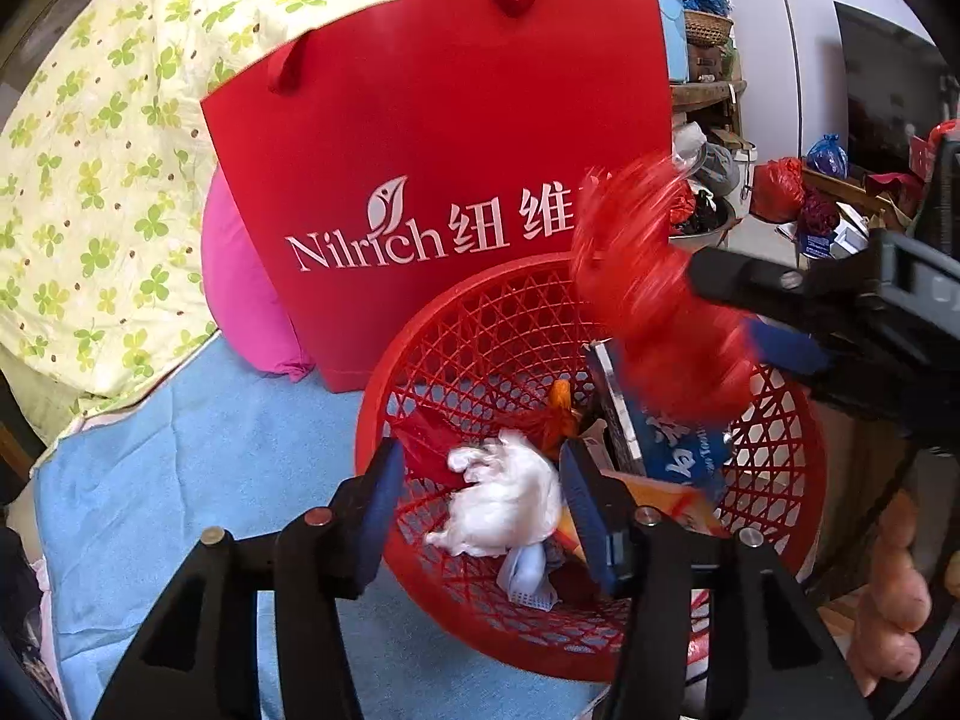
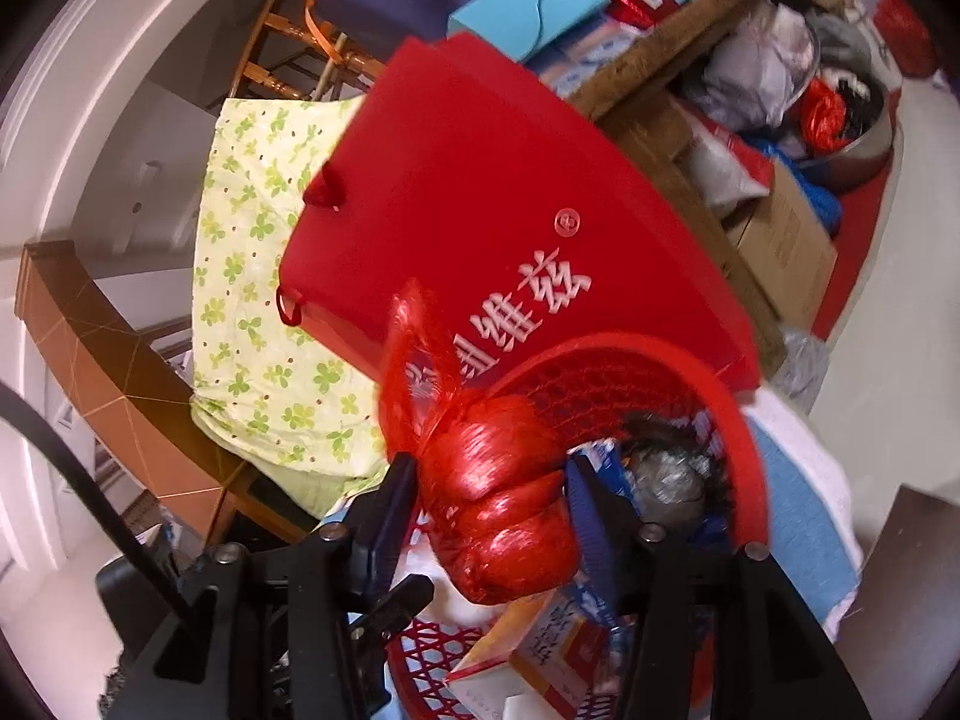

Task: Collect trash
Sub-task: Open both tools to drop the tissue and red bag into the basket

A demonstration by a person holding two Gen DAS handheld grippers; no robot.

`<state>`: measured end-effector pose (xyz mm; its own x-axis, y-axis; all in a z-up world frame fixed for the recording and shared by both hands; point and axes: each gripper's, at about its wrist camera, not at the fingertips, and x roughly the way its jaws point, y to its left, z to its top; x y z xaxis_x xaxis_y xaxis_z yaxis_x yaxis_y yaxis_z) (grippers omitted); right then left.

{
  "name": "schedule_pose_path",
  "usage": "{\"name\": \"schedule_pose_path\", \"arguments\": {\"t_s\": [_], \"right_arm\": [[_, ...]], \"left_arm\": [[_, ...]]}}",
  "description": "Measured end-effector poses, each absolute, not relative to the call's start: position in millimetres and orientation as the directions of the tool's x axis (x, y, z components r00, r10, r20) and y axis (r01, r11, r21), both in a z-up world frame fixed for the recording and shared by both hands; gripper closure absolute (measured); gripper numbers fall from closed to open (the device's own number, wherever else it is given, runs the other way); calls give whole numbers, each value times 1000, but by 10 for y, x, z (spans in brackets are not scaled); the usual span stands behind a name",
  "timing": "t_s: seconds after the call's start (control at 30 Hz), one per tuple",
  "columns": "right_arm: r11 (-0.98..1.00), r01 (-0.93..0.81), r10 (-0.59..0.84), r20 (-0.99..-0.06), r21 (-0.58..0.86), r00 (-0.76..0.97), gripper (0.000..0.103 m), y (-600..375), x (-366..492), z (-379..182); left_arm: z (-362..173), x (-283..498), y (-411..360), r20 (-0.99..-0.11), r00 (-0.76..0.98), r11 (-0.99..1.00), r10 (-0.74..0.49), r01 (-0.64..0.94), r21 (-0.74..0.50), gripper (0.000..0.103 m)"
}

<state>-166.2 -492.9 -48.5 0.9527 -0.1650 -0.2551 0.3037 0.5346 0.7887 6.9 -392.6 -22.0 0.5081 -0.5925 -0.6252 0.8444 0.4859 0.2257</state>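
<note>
A white crumpled bag [image 1: 504, 495] is seen between the half-open left hand-held gripper [image 1: 477, 498] pads, over the red basket [image 1: 420, 360]. A tied red bag [image 2: 498, 498] sits between the parted right hand-held gripper [image 2: 489, 510] pads; at 12 o'clock a red paper bag [image 1: 432, 138] is stood.

I see a bed w/ light blue sheet [image 1: 180, 480]. Red lattice basket [image 1: 480, 324] sits directly on it. Red paper bag [image 1: 444, 138] stands upright just behind basket, touching its rim. Pink cushion [image 1: 240, 300] beside bag; clover-print quilt [image 1: 90, 150] at far-left edge.
</note>
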Motion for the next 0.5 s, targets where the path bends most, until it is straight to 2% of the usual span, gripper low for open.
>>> {"name": "schedule_pose_path", "arguments": {"t_s": [0.3, 0.5], "right_arm": [[559, 298, -162, -251, 774, 955, 46, -4718, -1734, -344], [638, 341, -203, -276, 690, 939, 45, -4412, -1867, -1]], "left_arm": [[42, -119, -3602, -567, 578, 527, -587, 804, 275, 33], [262, -292, -3315, -531, 618, 563, -579, 775, 288, 27]]}}
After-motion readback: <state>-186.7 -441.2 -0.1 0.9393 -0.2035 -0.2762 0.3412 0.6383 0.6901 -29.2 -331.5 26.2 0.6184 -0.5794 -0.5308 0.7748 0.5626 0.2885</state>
